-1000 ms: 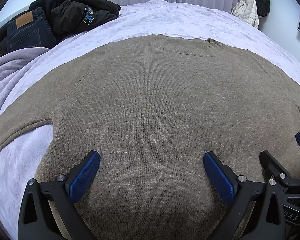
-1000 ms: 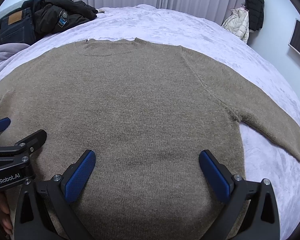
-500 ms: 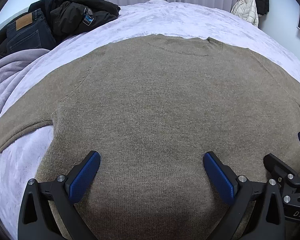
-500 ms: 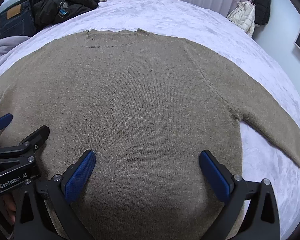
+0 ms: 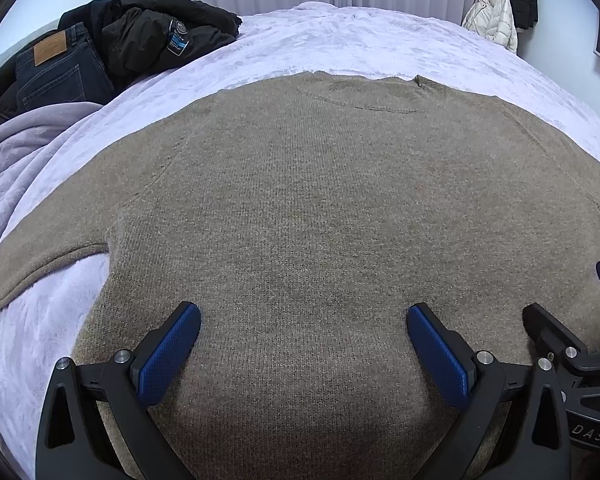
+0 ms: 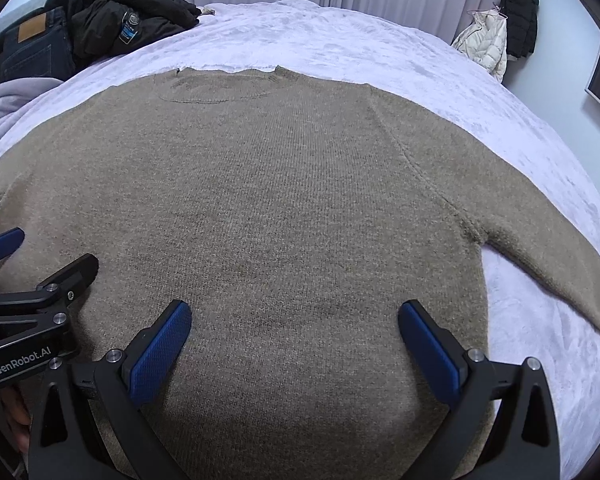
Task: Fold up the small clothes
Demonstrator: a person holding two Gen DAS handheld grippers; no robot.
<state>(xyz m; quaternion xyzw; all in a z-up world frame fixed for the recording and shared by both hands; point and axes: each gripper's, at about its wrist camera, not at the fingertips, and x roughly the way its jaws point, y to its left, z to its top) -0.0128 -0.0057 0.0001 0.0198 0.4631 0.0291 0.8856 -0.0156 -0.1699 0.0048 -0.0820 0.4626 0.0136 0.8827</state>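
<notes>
A tan knitted sweater [image 5: 320, 200] [image 6: 280, 184] lies flat on the bed, neckline at the far side, both sleeves spread outward. My left gripper [image 5: 300, 320] hovers open over the lower left part of its body, nothing between the blue pads. My right gripper [image 6: 294, 318] hangs open over the lower right part, also with nothing in it. Each gripper shows in the other's view: the right one [image 5: 572, 304] at the right edge, the left one [image 6: 40, 264] at the left edge. The hem below the fingers is hidden.
The bed's pale lilac cover [image 5: 360, 40] extends all round the sweater. Dark jeans [image 5: 56, 68] and a black jacket [image 5: 156, 28] are piled at the far left, beside a bunched lilac blanket [image 5: 24, 140]. Coats [image 6: 500, 28] hang on the far right wall. Curtains close off the back.
Both grippers stay open over the sweater's lower body. The right gripper has drifted slightly; the sweater has not moved.
</notes>
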